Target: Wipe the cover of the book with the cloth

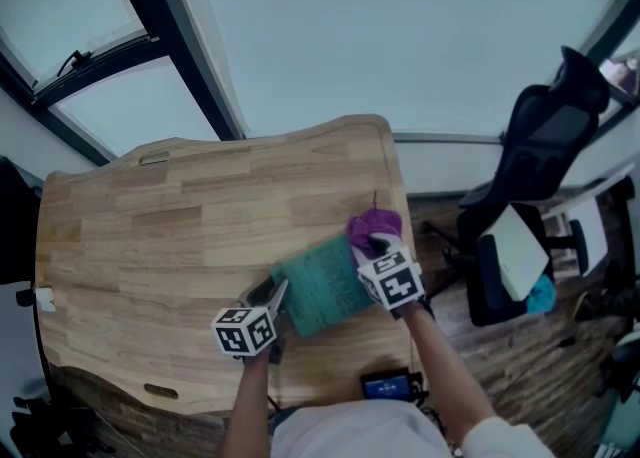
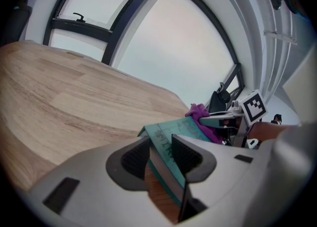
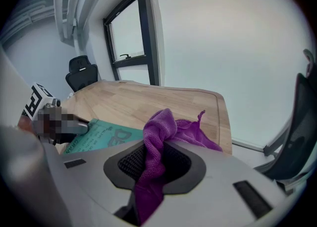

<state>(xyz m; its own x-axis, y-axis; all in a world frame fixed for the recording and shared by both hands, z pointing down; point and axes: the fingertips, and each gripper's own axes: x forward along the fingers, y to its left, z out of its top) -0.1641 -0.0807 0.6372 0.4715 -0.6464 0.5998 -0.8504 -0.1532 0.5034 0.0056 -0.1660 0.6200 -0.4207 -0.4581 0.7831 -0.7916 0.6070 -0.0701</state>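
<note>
Head view, right gripper pinching crumpled cloth, flat rectangular book

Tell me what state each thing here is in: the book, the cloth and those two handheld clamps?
book: closed, teal cover up, one edge clamped by the left gripper.
cloth: bunched up, pinched by the right gripper, by the book's far corner.
left gripper: jaws shut on the book.
right gripper: jaws shut on the cloth.
</note>
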